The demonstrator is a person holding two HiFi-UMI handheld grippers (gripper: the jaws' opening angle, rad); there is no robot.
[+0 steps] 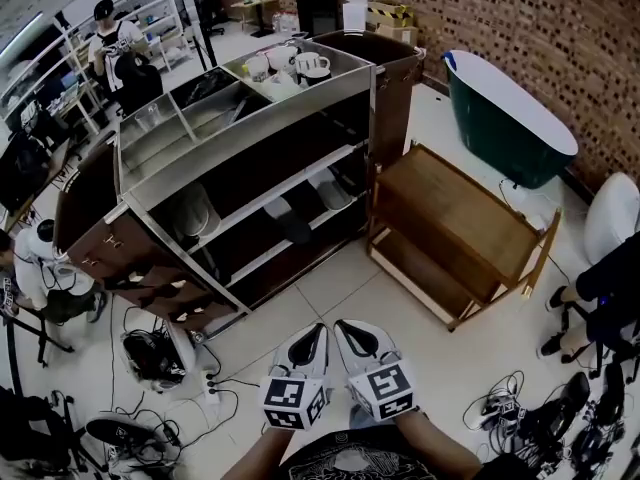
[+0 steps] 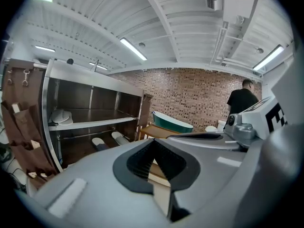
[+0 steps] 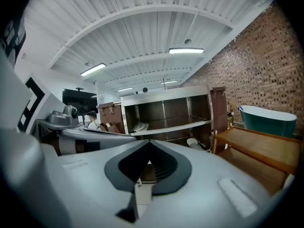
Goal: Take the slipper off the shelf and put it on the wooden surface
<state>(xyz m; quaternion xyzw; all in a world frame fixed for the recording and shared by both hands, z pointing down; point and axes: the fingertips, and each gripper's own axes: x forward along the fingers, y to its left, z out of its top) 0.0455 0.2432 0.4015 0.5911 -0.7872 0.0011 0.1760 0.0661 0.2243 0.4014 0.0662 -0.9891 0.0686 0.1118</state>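
Observation:
Two slippers lie on the low shelf of the metal rack [image 1: 262,118]: a dark grey one [image 1: 291,220] and a pale one [image 1: 331,190]. In the left gripper view the slippers [image 2: 100,143] sit side by side low in the rack; the right gripper view shows only one slipper [image 3: 193,143]. The wooden surface [image 1: 455,216] is a low slatted stand to the right of the rack. My left gripper [image 1: 312,336] and right gripper [image 1: 352,334] hang side by side well short of the rack, both shut and empty. Their jaws, left gripper [image 2: 154,163] and right gripper [image 3: 148,167], point at the shelves.
White caps [image 1: 196,212] rest on the middle shelf and mugs [image 1: 312,65] on top. A green bathtub [image 1: 505,118] stands at the right by the brick wall. Cables and a power strip [image 1: 212,380] lie on the floor at the left. People stand at the back left.

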